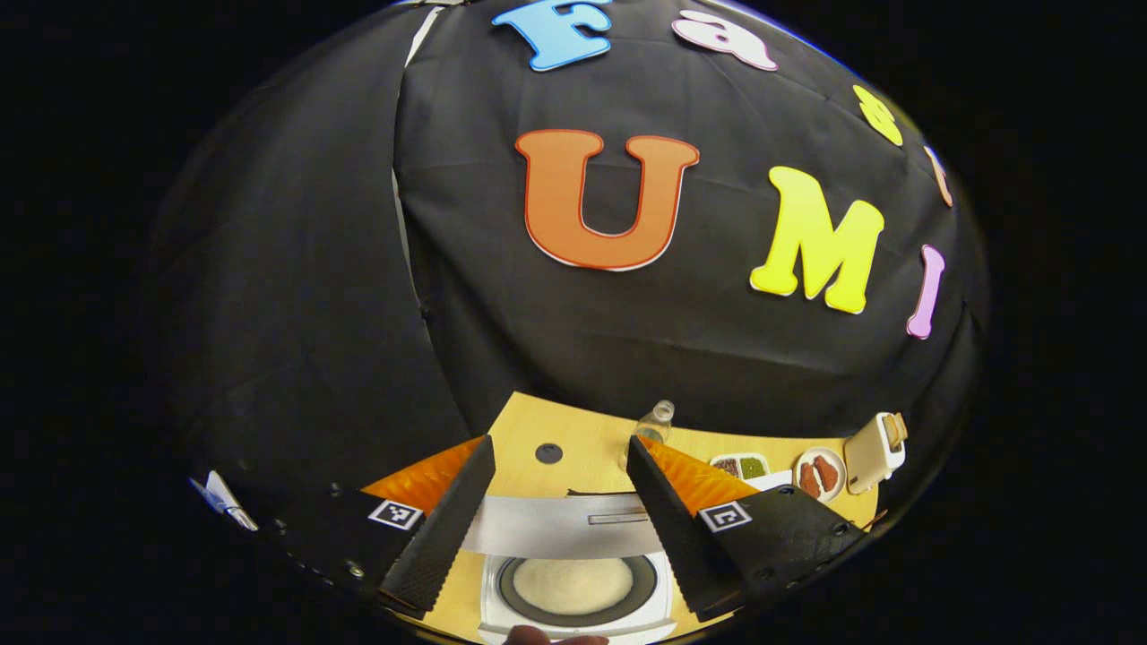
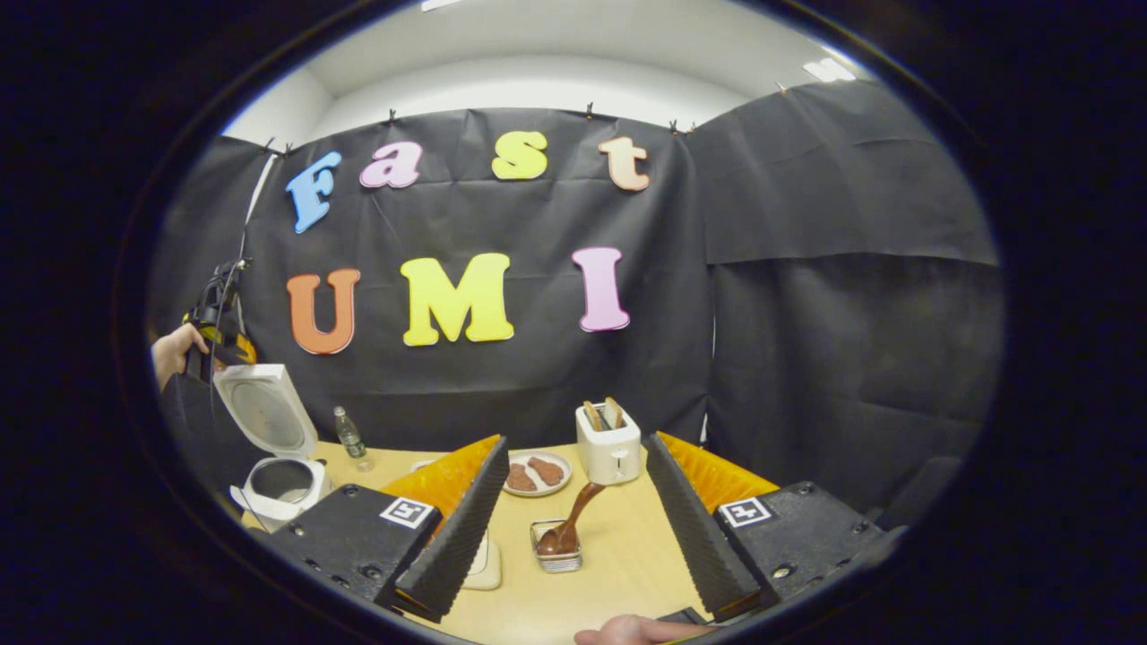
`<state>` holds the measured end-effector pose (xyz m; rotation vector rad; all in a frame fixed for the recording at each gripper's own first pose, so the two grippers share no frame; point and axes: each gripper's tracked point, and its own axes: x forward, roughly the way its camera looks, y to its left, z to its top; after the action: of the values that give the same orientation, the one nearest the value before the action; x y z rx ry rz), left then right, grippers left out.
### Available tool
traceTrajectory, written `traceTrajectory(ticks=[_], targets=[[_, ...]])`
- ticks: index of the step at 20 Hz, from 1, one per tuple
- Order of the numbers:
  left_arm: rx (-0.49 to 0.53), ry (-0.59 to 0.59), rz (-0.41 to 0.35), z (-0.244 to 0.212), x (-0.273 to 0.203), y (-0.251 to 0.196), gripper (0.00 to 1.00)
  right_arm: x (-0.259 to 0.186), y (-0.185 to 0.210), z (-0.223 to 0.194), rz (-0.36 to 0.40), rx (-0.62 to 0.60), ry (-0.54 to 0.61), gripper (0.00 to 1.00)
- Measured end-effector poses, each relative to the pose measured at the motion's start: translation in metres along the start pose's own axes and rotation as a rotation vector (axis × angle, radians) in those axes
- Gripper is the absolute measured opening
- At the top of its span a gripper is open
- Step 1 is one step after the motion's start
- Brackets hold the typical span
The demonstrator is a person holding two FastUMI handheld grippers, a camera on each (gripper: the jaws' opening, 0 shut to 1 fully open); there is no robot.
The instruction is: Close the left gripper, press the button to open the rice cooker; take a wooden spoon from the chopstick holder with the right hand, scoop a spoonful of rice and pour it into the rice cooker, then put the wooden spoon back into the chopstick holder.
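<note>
Rice cooker (image 2: 278, 484) at far left of table (image 2: 618, 546), lid (image 2: 263, 408) raised, pot exposed; button step judged done. Left gripper (image 1: 560, 497) held above the cooker, jaws apart. Water bottle (image 2: 350, 436) just beside the cooker. Wooden spoon (image 2: 571, 520) standing tilted in the chopstick holder (image 2: 557, 548), ahead between the parted jaws of right gripper (image 2: 573, 528). Advised: straight approach, grip on the upper handle, lift clear vertically. Plate (image 2: 535, 473) and toaster (image 2: 608, 442) behind the holder; overreach to be avoided.

Rice cooker (image 2: 280, 484) stands with lid (image 2: 265, 410) upright, its mouth unobstructed from above. Tabletop (image 2: 618, 546) lies bare around the chopstick holder (image 2: 556, 546); toaster (image 2: 608, 445) and plate (image 2: 535, 473) stand behind it.
</note>
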<state>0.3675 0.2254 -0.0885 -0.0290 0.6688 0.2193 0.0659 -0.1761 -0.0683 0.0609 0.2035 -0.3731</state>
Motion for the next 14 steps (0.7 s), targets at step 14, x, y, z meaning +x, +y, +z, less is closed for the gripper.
traceTrajectory(ticks=[14], targets=[[-0.059,0.322,-0.078,-0.182,-0.044,-0.022,0.96,0.007,0.038,-0.017,0.183,-0.01,0.042,1.0]])
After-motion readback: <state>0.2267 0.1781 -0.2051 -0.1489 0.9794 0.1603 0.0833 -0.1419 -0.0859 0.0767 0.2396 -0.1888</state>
